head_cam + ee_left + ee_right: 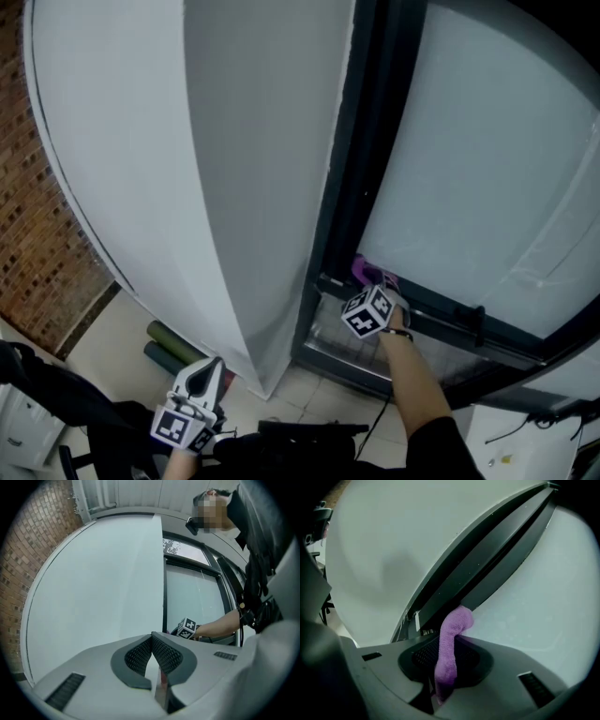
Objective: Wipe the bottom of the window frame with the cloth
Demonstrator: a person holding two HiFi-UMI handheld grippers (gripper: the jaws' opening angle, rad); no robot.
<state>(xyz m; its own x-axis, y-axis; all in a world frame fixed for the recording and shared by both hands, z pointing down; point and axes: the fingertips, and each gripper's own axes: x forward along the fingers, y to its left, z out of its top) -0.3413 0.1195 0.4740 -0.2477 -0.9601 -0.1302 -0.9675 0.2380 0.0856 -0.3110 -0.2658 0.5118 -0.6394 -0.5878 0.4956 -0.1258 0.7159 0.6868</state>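
A purple cloth (451,644) is clamped between the jaws of my right gripper (449,654), which is shut on it. In the head view the right gripper (372,298) presses the cloth (367,273) against the bottom rail of the dark window frame (441,323), near its left corner. The cloth's upper end touches the dark frame bar (487,569) beside the frosted glass (543,602). My left gripper (199,384) hangs low at the bottom left, far from the window. Its jaws (153,656) are closed together with nothing between them.
A white curtain or panel (216,169) hangs left of the frame. A brick wall (37,225) stands at far left. Two dark rolls (173,349) lie on the tiled floor below. A metal sill track (347,352) runs under the frame.
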